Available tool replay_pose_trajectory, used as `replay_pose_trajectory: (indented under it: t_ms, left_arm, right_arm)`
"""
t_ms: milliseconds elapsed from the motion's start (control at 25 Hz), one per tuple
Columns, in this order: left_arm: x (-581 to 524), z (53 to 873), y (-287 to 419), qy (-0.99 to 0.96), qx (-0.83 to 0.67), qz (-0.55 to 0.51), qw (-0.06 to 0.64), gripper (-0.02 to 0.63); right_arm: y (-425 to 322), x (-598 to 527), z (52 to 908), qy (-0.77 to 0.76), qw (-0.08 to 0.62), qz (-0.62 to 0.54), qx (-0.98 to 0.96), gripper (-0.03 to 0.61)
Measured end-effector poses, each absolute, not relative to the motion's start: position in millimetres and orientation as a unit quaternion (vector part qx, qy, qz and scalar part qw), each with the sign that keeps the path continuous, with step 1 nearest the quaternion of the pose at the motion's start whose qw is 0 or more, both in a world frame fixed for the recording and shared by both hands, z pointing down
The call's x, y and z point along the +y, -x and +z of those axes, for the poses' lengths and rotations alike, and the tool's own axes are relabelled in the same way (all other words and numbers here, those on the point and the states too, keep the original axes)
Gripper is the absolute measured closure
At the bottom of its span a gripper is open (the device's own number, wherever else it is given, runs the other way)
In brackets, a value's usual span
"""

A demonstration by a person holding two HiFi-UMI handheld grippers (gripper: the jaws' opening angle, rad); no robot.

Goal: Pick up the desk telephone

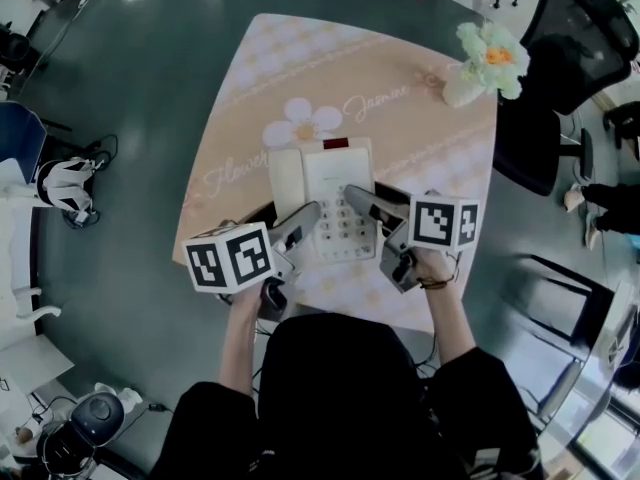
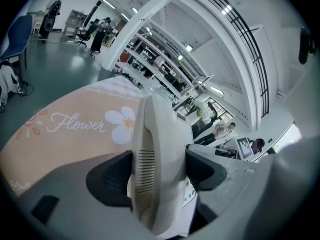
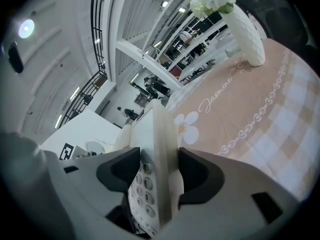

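Left gripper (image 2: pixel 159 170), right gripper (image 3: pixel 159 170) apparently astride telephone (image 1: pixel 338 190)

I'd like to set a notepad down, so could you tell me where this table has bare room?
The tablecloth is bare across its far part, between the telephone and the far edge, and on the right between telephone and flower vase. The near edge is crowded: left tool and right tool both clamp the telephone there.

Open-plan office: swivel chairs (image 1: pixel 575 43), workstation rows (image 2: pixel 155 69)
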State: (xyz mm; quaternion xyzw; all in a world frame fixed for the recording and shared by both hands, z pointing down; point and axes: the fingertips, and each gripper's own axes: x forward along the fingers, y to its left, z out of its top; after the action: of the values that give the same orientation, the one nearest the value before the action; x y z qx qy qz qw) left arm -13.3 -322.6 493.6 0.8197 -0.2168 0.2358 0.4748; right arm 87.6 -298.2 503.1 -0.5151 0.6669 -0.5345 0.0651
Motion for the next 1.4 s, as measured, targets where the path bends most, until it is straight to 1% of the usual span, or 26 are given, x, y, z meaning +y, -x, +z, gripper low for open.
replay_pose_trajectory:
  t_ms: [480,840,960,1400]
  left_arm:
    - [-290,458,27,-0.833,-0.22,0.22,0.458,0.288]
    - [-269,421,38,-0.846,-0.222,0.213,0.435,0.288]
    - [-262,409,42,-0.852,-0.223,0.21,0.426,0.288]
    - [-256,386,48,-0.863,-0.225,0.198,0.407,0.288]
  right_arm:
    - [-78,-265,465,0.529,0.068,-0.506,0.678,0.356]
    - [-63,-247,428,0.518,0.091,-0.482,0.701,0.356]
    - [-63,-236,420,0.528,0.089,-0.479,0.696,0.356]
    - [-56,-231,391,0.524,0.104,-0.455,0.713,0.356]
